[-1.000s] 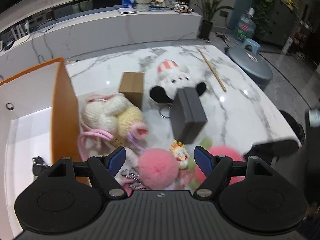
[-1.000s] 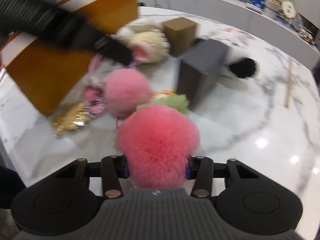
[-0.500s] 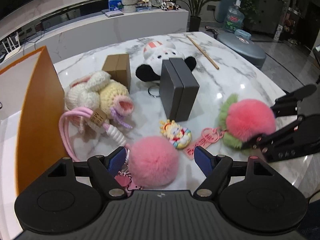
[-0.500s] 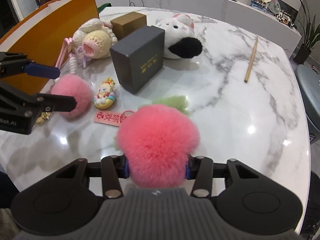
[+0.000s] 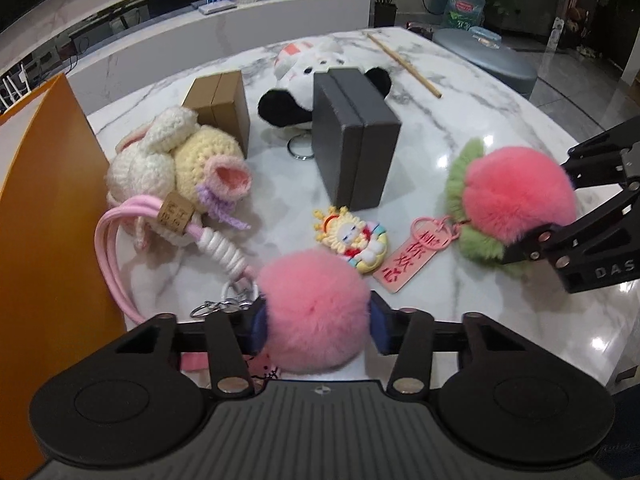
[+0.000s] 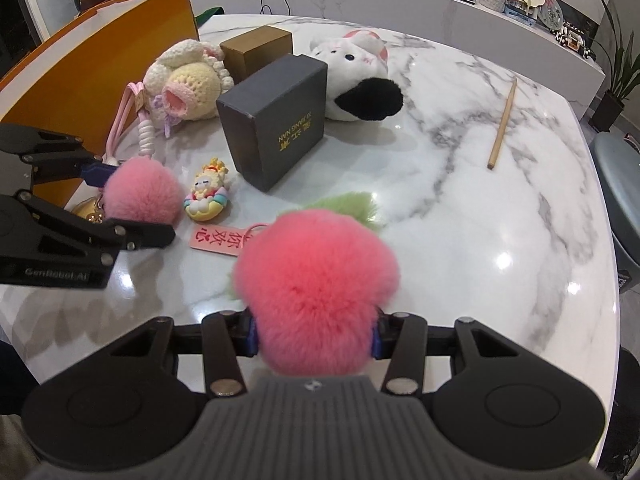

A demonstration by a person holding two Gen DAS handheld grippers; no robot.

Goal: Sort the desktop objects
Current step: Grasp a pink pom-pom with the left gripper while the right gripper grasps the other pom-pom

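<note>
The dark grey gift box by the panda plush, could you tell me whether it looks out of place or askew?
Yes: the dark grey gift box stands on its side, printed lid facing sideways, leaning toward the panda plush. The brown box behind it also stands on edge.

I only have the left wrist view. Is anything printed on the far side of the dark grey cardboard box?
Observer: Yes. The right wrist view shows gold lettering on that face of the dark grey cardboard box.
Operator: Anything hidden beside the pale pink fluffy pom-pom?
Observer: A small gold metal trinket lies against it, on the orange paper bag's side.
Operator: And the right fingers?
Observer: Their blue pads sink into both sides of the coral fluffy pom-pom with green fringe.
</note>
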